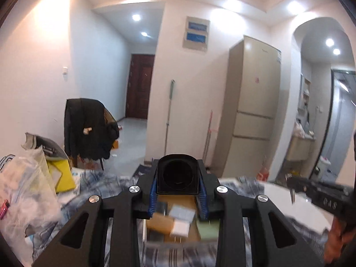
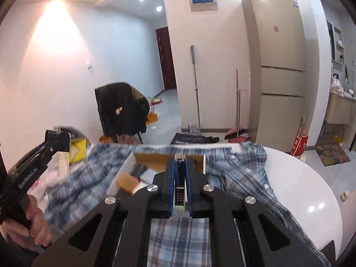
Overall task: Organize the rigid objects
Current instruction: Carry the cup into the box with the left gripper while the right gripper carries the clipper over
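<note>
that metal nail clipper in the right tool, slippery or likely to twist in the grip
The nail clipper looks rigid, polished metal, so probably slippery. It is thin and pinched on its flat sides by the right tool, so it may pivot if bumped. Probably light.

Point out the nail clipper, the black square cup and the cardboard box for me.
nail clipper (image 2: 179, 184), right wrist view, on its metal body.
black square cup (image 1: 177, 174), left wrist view, on its dark inside.
cardboard box (image 2: 153, 156), right wrist view, on its far inner wall.
</note>
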The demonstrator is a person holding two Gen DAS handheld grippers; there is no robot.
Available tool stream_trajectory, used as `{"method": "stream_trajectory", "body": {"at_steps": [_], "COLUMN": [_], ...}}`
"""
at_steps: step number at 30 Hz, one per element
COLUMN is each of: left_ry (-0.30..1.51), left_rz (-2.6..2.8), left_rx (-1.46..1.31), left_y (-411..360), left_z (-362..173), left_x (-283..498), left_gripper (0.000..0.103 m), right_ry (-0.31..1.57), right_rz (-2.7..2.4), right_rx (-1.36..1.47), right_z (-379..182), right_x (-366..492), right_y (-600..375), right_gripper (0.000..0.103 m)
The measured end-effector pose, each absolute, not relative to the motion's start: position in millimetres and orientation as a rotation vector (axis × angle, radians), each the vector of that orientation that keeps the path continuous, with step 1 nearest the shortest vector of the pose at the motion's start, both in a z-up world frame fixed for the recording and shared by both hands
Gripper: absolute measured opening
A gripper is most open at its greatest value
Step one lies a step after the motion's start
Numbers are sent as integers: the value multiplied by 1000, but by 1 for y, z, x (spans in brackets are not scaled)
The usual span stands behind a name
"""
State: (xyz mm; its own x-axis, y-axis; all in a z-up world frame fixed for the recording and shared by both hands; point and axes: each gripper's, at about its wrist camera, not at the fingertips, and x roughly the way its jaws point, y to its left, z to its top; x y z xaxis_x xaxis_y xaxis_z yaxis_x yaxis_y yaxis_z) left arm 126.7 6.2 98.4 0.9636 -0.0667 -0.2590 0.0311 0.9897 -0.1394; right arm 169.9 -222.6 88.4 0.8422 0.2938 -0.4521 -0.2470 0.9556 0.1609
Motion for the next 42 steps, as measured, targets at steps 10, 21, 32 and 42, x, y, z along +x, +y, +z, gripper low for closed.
{"method": "stream_trajectory", "body": {"at_steps": [10,21,32,42], "left_ry": [310,506,557,593], "left_rz": [-114,-112,-102,-78], "left_rx": [-140,-128,-116,-114], "left_y": [0,3,0,2], "left_z": [107,25,6,-3], "left_x": [191,228,237,243], "left_gripper": [32,32,32,32], "right_ry": [517,671,848,961], "right_rz": [270,332,354,354], "right_rx": [183,167,135,81], "right_z": [97,21,-42,-75], "right_x": [227,268,290,299], "right_y": [-211,-177,-163,-153], "right_gripper": [9,9,9,9]}}
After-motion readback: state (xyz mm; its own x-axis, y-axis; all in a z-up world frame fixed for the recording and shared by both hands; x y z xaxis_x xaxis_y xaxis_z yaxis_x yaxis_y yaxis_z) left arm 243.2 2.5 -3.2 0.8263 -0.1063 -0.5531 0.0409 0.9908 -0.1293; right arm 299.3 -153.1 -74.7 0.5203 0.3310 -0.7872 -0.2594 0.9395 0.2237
